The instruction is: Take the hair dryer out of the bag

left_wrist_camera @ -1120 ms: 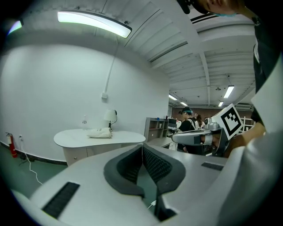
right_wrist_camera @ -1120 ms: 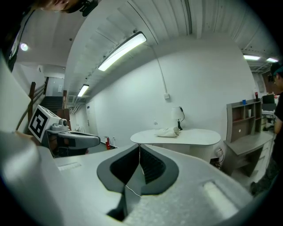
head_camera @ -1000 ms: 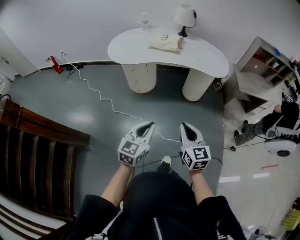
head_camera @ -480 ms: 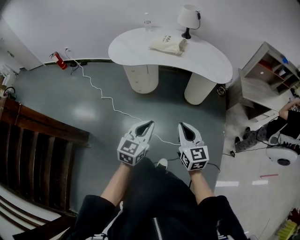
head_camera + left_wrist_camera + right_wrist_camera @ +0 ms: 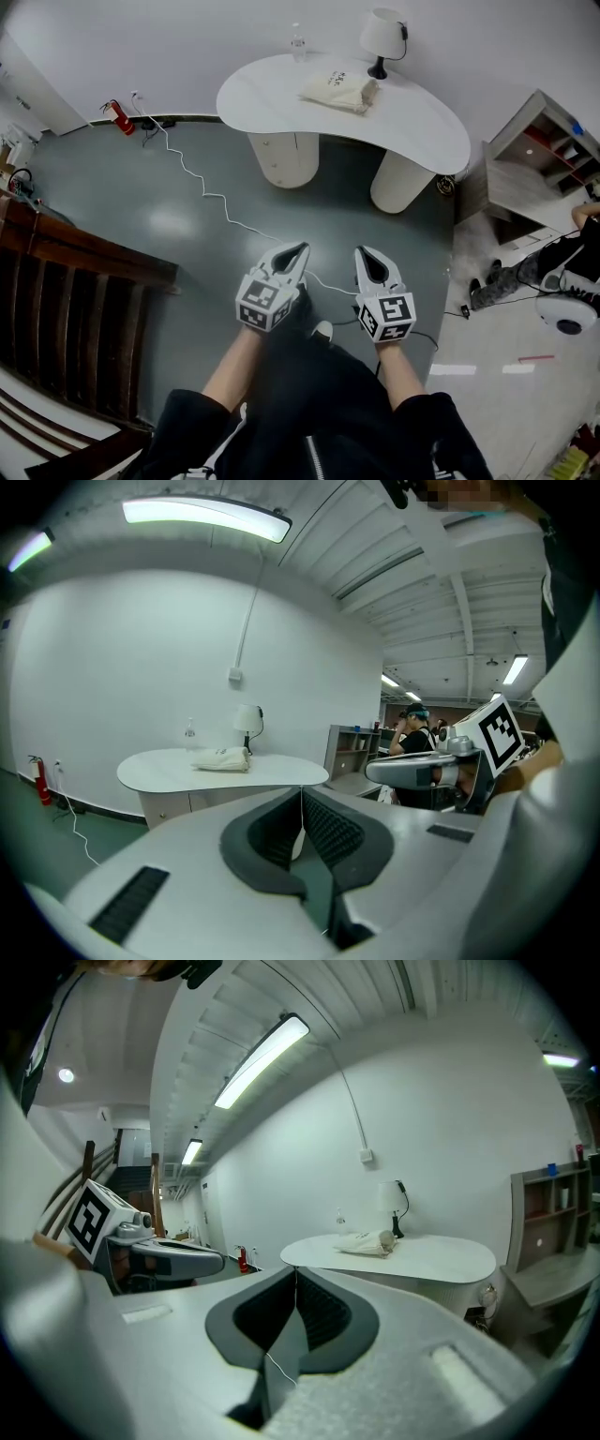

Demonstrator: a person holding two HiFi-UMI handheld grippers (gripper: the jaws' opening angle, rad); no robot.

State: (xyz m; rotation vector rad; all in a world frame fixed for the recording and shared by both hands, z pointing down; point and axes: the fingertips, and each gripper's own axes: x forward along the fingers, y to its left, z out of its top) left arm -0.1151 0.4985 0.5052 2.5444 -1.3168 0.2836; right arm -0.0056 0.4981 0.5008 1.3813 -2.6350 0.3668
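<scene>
A cream cloth bag point(image 5: 339, 91) lies on the white curved table point(image 5: 281, 98) at the far end of the room; it also shows in the left gripper view as the bag point(image 5: 220, 758) and in the right gripper view as the bag point(image 5: 367, 1242). No hair dryer is visible. My left gripper point(image 5: 301, 247) and right gripper point(image 5: 360, 250) are held side by side over the grey floor, well short of the table. Both are shut with nothing between the jaws, as the left gripper point(image 5: 301, 789) and the right gripper point(image 5: 296, 1269) show in their own views.
A lamp point(image 5: 382, 37) and a clear bottle point(image 5: 298, 42) stand on the table. A white cable point(image 5: 202, 183) runs across the floor. A dark wooden rail point(image 5: 84, 272) is at left, a shelf unit point(image 5: 534, 159) at right, with a person point(image 5: 572, 253) sitting beyond it.
Both grippers and the view have moved forward toward the table, which sits slightly nearer. The jaws stay shut.
</scene>
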